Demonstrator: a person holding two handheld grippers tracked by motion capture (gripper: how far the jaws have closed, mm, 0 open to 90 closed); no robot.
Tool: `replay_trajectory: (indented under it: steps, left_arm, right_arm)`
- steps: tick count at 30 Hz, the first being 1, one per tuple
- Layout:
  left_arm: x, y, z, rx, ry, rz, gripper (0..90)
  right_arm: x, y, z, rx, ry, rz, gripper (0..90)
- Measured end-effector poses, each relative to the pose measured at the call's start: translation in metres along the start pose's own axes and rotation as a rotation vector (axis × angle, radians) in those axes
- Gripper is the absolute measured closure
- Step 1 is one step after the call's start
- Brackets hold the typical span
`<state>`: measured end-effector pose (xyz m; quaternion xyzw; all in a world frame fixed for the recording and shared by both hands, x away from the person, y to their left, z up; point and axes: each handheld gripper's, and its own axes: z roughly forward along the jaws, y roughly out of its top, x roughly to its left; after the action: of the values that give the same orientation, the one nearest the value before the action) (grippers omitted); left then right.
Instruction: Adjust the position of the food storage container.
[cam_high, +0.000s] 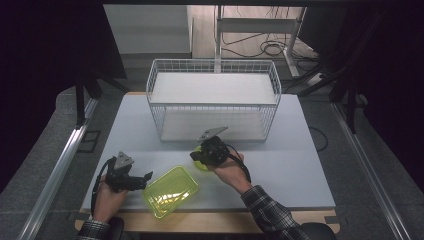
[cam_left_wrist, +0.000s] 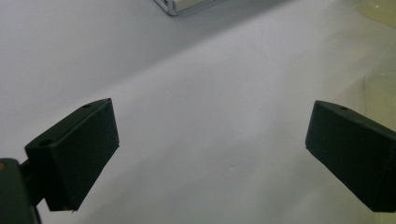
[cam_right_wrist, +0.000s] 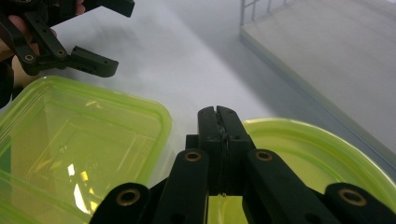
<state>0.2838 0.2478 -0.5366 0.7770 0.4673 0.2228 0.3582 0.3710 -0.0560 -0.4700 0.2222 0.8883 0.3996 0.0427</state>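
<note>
Right now your right gripper (cam_right_wrist: 219, 116) has its jaws clamped on the green lid (cam_right_wrist: 317, 154); your left gripper (cam_high: 142, 178) gapes empty beside the container (cam_high: 171, 191).

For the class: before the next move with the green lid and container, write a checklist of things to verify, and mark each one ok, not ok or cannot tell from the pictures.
1. Right gripper jaws shut on the translucent yellow-green plastic lid: ok, pinched at its rim.
2. Left gripper open and holding nothing: ok.
3. Translucent yellow-green rectangular plastic container upright, opening upward: ok.
4. Container steadied by the left gripper: not ok, the jaws sit beside it, apart.
5. Lid aligned over the container: not ok, it is off to the side.
6. White wire basket out of the path: ok, it stands behind.
</note>
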Motion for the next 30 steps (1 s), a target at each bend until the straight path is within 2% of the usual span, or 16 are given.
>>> replay_trajectory:
  steps: [5, 10, 14, 23, 30]
  left_arm:
    - [0.000, 0.000, 0.000, 0.000, -0.001, 0.001, 2.6]
    - [0.000, 0.000, 0.000, 0.002, -0.001, 0.004, 2.6]
    - [0.000, 0.000, 0.000, 0.005, -0.001, 0.008, 2.6]
    - [-0.001, 0.000, 0.001, 0.009, -0.001, 0.012, 2.7]
    - [-0.002, 0.000, 0.001, 0.012, -0.001, 0.015, 2.6]
  right_arm:
    - [0.008, 0.006, 0.018, 0.035, 0.018, -0.022, 88.8]
    - [0.008, 0.006, 0.027, 0.068, 0.004, -0.032, 88.8]
    - [0.005, 0.006, 0.026, 0.063, 0.002, -0.020, 88.8]
    - [-0.012, 0.000, 0.016, 0.065, -0.062, 0.000, 88.8]
    - [-0.020, -0.009, 0.005, 0.068, -0.086, 0.017, 88.9]
